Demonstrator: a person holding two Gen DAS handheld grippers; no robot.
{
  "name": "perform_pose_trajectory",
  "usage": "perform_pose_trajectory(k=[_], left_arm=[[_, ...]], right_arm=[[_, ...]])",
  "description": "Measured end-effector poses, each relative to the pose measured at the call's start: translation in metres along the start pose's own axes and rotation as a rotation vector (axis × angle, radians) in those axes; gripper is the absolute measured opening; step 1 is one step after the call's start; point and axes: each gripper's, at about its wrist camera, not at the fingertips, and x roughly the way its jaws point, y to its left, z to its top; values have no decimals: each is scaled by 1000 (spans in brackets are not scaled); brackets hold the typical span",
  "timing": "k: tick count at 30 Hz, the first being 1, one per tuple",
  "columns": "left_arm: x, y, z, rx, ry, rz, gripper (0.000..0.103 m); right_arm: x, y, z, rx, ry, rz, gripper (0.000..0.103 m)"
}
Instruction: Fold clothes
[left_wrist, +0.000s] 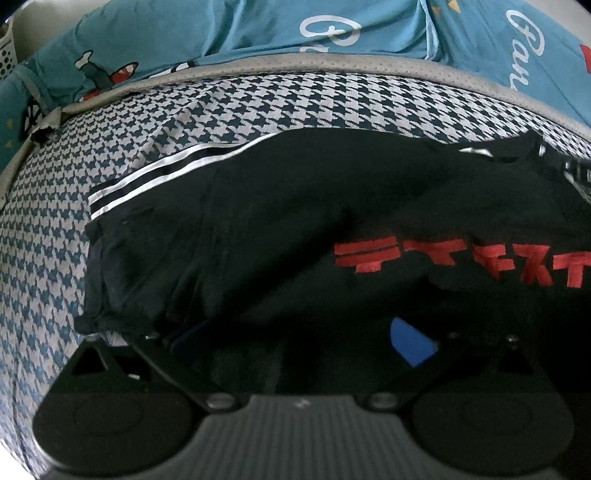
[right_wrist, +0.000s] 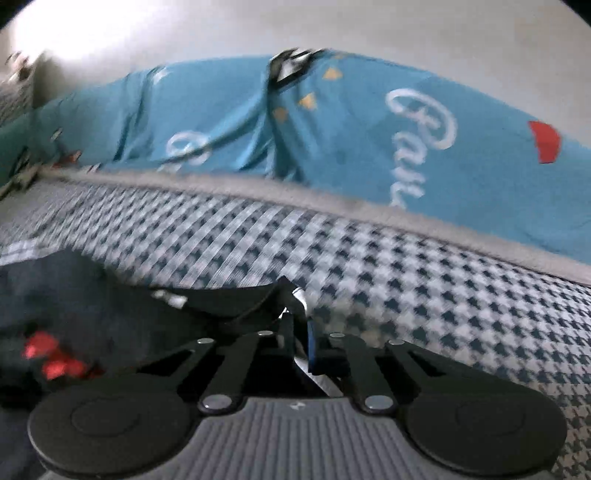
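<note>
A black garment (left_wrist: 277, 206) with white side stripes (left_wrist: 155, 177) and red characters (left_wrist: 461, 262) lies crumpled on the houndstooth bed cover (left_wrist: 48, 240). My left gripper (left_wrist: 295, 339) stands open at the garment's near edge. Black cloth drapes over and between its spread fingers, and one blue pad (left_wrist: 410, 343) shows. In the right wrist view, my right gripper (right_wrist: 301, 332) is shut on a corner of the same garment (right_wrist: 74, 295), at its right end. The pinched black edge (right_wrist: 258, 295) rises slightly off the cover (right_wrist: 443, 295). This view is motion-blurred.
A teal quilt (left_wrist: 258, 29) with white script and cartoon prints is heaped along the back, behind grey piping (left_wrist: 295, 62). A white perforated basket (left_wrist: 7, 55) sits far left. A pale wall (right_wrist: 369, 29) rises behind the quilt (right_wrist: 332, 147).
</note>
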Motion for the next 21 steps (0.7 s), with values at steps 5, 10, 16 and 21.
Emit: perform_pose_trajectory(k=[5,10,16,21], left_arm=[[1,-5,4,-1,-6,-6,103],[-1,-9,9,-5,-24,-48,103],[-17,-9,16,-7,-108,-89,103],[-18,0,20,-26,-122,-67,103]], right_arm=[[9,-3,14,0,-48,-68,7],[21,-15,28,26,-83,-124,6],[36,-36,36,108,-95,-256,6],[48,-70,36,249,-53,-392,7]])
